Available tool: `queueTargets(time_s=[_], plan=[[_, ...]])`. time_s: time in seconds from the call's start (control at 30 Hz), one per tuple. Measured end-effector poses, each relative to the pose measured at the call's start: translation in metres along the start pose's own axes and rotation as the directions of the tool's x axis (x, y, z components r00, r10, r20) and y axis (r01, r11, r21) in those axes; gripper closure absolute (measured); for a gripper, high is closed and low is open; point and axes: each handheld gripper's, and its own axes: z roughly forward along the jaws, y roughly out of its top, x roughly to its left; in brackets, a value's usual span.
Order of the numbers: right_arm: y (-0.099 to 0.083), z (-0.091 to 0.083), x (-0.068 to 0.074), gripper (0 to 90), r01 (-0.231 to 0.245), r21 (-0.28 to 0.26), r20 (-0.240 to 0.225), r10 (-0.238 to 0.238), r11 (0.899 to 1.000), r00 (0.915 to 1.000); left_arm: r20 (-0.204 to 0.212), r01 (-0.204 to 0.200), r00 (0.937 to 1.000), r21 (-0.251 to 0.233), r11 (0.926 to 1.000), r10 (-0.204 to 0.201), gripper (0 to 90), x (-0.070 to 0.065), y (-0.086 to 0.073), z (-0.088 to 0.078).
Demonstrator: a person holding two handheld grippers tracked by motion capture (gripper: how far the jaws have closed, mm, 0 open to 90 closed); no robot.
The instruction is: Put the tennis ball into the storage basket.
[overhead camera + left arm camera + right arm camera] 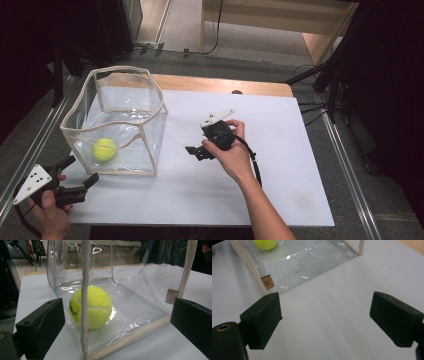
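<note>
A yellow tennis ball lies on the bottom of a clear plastic bag with cream trim, which stands open-topped on the left of the white table. My left gripper is open at the table's front left corner and points at the bag's near corner. In the left gripper view the ball sits behind the clear wall and the corner trim, between the wide jaws of the gripper. My right gripper hangs open over the table's middle, right of the bag. Its gripper holds nothing; the ball shows at the top.
A wooden strip runs along the table's far edge. Metal rails flank the table on both sides. A small brown label hangs on the bag's trim. White table surface stretches right of and in front of the right hand.
</note>
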Motion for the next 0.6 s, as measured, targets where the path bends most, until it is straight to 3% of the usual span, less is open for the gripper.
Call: queueTargets(time_s=[0.27,0.6], plan=[[-0.021,0.001,-0.003,9.4,-0.014,-0.036,0.011,0.015,0.999,0.9998,0.0,0.001,1.0,0.001,1.0,-0.001,0.0,0.0,0.0,0.0],[-0.045,-0.001,-0.009,9.4,-0.054,-0.037,0.027,0.055,0.998,0.9981,-0.001,0.0,1.0,0.002,1.0,0.0,0.0,0.0,0.0,0.0]])
